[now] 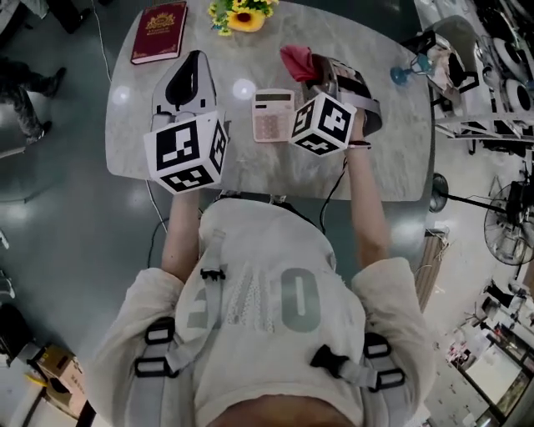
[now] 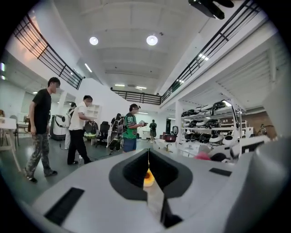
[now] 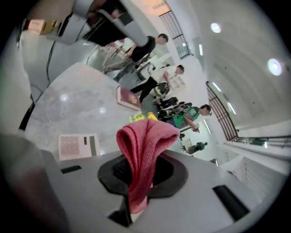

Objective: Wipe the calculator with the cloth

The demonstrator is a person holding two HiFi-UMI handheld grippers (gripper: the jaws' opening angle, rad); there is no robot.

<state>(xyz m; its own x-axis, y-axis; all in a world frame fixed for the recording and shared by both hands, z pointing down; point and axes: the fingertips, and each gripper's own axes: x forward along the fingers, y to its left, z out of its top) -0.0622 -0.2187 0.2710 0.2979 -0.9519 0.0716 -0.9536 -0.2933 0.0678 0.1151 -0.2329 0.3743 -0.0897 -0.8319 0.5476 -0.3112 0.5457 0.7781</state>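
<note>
A pale pink calculator (image 1: pixel 274 115) lies flat on the marble table (image 1: pixel 392 158), between my two grippers. My right gripper (image 1: pixel 312 72) is raised above the table just right of the calculator and is shut on a red cloth (image 1: pixel 297 62). In the right gripper view the cloth (image 3: pixel 143 150) stands up folded out of the jaws, with the calculator (image 3: pixel 78 146) on the table to the lower left. My left gripper (image 1: pixel 195 60) is held left of the calculator. In the left gripper view, the left gripper (image 2: pixel 148 154) points level with its jaws shut on nothing.
A red book (image 1: pixel 158 32) lies at the table's far left corner, with yellow flowers (image 1: pixel 242 15) at the far edge. A blue object (image 1: pixel 402 75) sits at the right edge. Several people (image 2: pixel 82 129) stand across the room; shelves (image 2: pixel 213 132) stand to the right.
</note>
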